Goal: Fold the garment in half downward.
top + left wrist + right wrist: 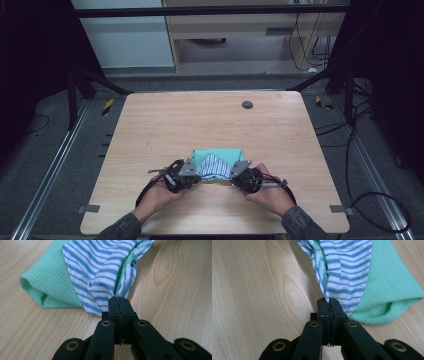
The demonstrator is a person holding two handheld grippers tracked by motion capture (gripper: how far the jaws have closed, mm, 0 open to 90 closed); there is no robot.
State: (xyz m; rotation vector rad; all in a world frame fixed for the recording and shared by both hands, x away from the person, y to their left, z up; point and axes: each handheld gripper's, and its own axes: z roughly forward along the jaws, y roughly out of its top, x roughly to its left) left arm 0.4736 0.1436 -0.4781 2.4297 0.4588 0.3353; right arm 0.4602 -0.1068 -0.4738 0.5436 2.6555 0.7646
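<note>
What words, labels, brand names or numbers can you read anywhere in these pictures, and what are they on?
None can be read. The striped cloth, the green cloth, the wooden table, the left gripper and the right gripper carry no print that shows.

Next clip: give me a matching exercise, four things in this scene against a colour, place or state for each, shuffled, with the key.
Things:
1. left claw
2. green waffle cloth
3. striped cloth
4. round dark disc

Descriptions:
A. blue and white
B. on the far part of the table
C. shut on the striped cloth
D. folded, lying on the wood

Pairs: 1-C, 2-D, 3-A, 4-B
</note>
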